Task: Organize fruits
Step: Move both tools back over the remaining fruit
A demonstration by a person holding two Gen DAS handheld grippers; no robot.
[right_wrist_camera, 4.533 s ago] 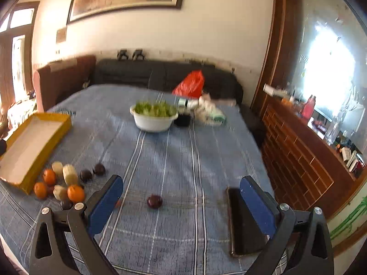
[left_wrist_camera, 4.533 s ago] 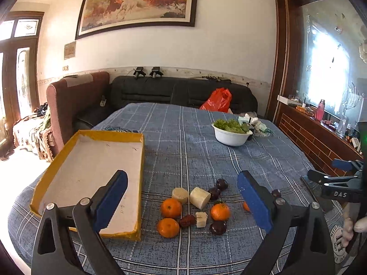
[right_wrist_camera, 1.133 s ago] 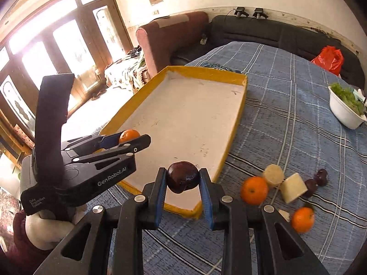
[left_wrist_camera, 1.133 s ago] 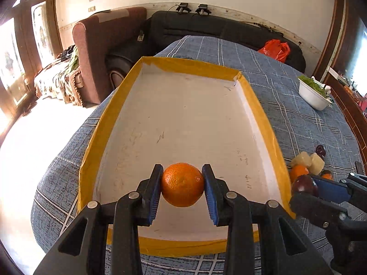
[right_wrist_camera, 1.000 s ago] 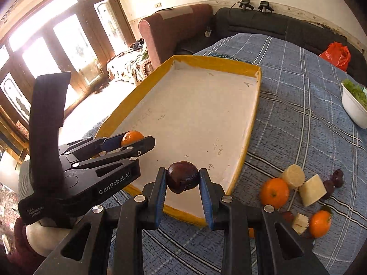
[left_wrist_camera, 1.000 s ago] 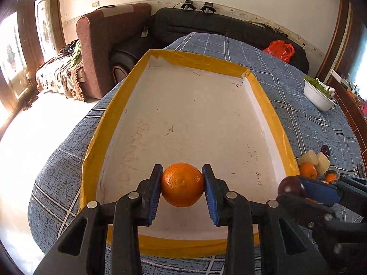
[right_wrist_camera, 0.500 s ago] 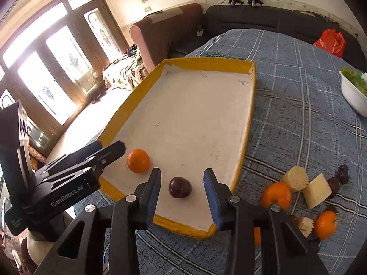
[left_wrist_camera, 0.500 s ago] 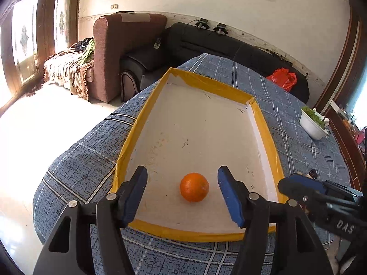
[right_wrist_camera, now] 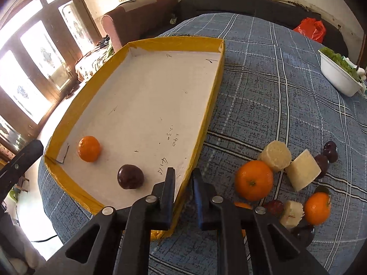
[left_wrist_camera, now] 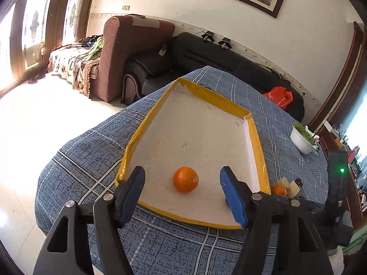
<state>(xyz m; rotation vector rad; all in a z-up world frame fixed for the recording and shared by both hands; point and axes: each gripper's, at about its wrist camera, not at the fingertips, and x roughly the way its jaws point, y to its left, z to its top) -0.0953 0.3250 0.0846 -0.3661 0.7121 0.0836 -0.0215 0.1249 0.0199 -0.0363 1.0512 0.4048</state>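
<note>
Left gripper (left_wrist_camera: 182,192) jaws spread wide, holding nothing, hovering over the near end of the yellow-rimmed tray (left_wrist_camera: 257,137). One orange (left_wrist_camera: 185,179) sits on the tray floor between the blue pads, touching neither.

Right gripper (right_wrist_camera: 183,197) jaws narrow, a slim gap showing between the pads, nothing in them. It sits over the tray's (right_wrist_camera: 211,96) near right wall, one finger on each side of the rim line. Contact with the wall: can't tell.

In the tray, right wrist view: the orange (right_wrist_camera: 89,149) near the near-left corner, a dark plum (right_wrist_camera: 130,176) right of it and nearer, the two apart from each other.

Still on the blue plaid tablecloth (right_wrist_camera: 275,80), right of the tray: large orange (right_wrist_camera: 254,180), smaller orange (right_wrist_camera: 317,208) further right, two pale peeled chunks (right_wrist_camera: 277,153) touching each other just beyond the large orange, a smaller pale chunk (right_wrist_camera: 291,213) nearer, dark plums (right_wrist_camera: 330,151) at the far right of the cluster, one reddish fruit (right_wrist_camera: 274,207) beside the small chunk.

White bowl of greens (right_wrist_camera: 337,73) far right on the table, well apart from the fruit. Red bag (right_wrist_camera: 312,28) on the dark sofa beyond.
</note>
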